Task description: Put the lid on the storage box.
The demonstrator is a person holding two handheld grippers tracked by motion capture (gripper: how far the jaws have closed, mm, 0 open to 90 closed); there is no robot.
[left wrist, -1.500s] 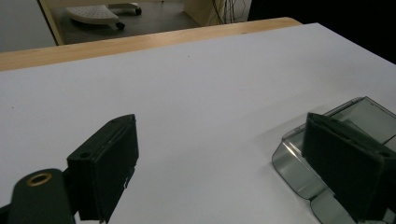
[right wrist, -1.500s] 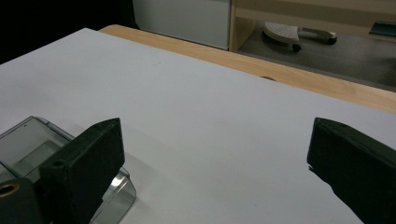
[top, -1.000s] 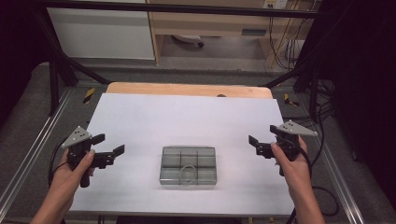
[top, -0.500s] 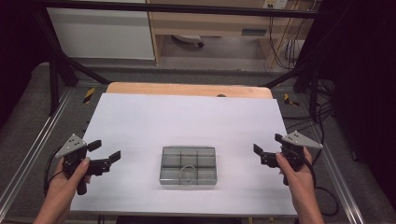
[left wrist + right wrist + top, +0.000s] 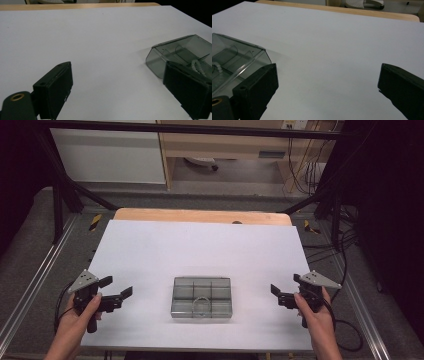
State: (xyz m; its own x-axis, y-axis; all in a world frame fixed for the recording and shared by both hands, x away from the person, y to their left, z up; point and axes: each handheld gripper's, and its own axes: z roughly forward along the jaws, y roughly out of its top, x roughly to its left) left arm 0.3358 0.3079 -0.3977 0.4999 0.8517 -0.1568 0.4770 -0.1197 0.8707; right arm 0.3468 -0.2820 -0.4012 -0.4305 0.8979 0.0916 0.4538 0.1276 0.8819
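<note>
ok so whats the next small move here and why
Probably bring both grippers inward toward the clear box. It sits shut on the white table between them, and the left gripper and right gripper are both open, apart from it, holding nothing.

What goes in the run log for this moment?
left gripper: open, empty | right gripper: open, empty | box: closed, between them, untouched
</note>
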